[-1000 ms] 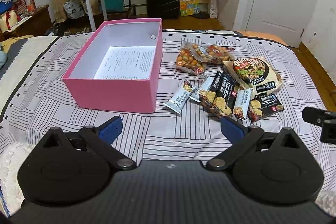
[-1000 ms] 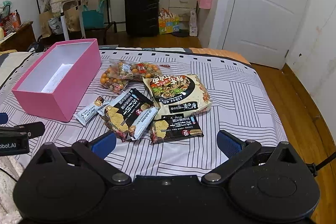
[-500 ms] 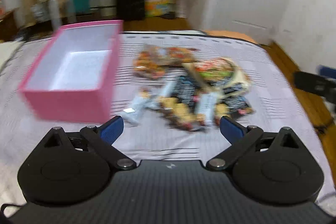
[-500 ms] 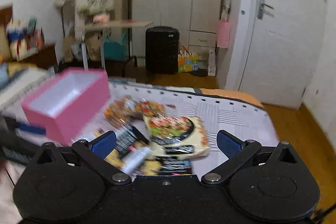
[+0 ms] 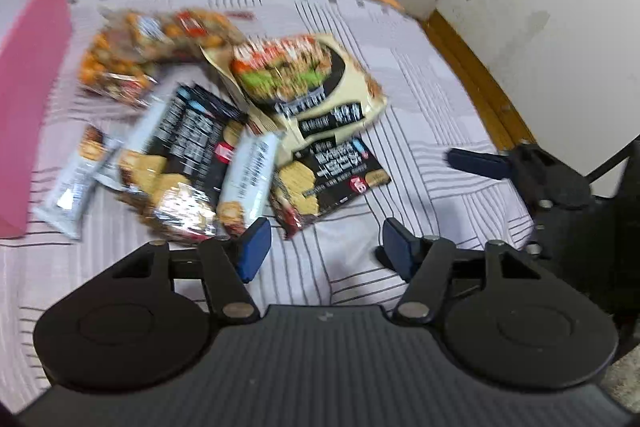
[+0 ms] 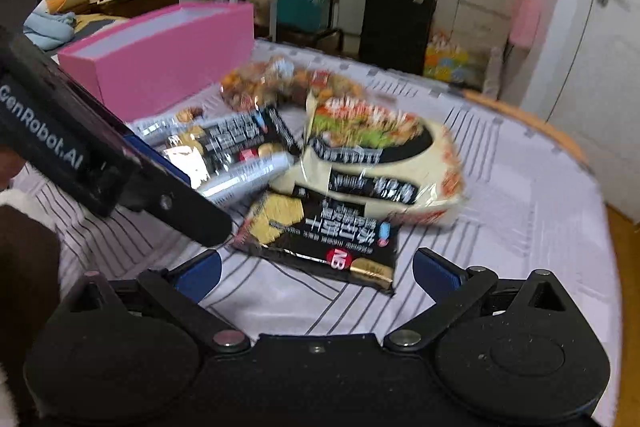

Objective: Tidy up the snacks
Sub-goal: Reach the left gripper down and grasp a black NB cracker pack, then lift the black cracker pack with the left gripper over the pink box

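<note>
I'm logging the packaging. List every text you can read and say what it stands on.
"GenRobot.AI": on the left hand-held gripper, seen from the right wrist.
"NB": red badge on the black cracker pack.
All other print on the noodle bag, bars and snack bags: too blurred to read.

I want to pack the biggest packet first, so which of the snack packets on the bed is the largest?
The cream-coloured noodle packet, with a bowl of noodles pictured on its front. It is wider than the black cracker packets and the slim white bars beside it.
</note>
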`<state>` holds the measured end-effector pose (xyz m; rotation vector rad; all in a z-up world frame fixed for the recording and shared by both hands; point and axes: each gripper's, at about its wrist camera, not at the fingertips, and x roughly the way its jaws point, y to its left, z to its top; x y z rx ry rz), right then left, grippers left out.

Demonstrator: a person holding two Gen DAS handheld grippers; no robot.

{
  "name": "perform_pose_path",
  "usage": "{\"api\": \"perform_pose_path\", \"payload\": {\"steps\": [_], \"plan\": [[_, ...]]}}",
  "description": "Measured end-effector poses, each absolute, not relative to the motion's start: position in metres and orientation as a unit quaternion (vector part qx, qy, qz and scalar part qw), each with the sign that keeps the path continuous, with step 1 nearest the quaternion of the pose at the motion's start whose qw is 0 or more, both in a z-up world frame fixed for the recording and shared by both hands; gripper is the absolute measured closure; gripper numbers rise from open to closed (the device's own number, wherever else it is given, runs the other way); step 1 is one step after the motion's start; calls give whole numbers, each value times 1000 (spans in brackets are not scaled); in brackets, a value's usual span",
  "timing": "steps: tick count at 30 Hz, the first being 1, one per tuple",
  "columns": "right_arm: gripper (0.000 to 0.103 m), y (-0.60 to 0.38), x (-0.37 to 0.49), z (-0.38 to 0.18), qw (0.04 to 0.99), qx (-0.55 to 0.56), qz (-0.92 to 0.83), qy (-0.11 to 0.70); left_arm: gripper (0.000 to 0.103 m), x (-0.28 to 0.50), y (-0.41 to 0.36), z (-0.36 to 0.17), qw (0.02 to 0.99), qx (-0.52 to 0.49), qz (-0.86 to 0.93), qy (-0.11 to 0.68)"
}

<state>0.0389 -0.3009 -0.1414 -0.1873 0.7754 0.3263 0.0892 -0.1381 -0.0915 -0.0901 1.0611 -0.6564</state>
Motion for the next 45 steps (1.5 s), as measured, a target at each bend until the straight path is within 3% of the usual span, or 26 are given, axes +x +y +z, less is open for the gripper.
{"api": "perform_pose_path", "payload": {"steps": [9,16,20,31,45], "plan": [[0,-322,75,-181,899,7,141,414,43,119,-153,-131,801,-84,-259,533],[0,-300,67,-191,907,-62,156,386,44,132,-156,-154,781,-133,-251,557],[0,-300,65,-192,914,-50,143,376,49,128,-164,-158,797,-113,-245,540],[0,-283,49,-172,909,-20,107,403,49,121,-159,-149,797,-89,-271,532],[0,-242,30,-117,907,-85,103,399,48,97,-138,-108,787,-65,-287,541]]}}
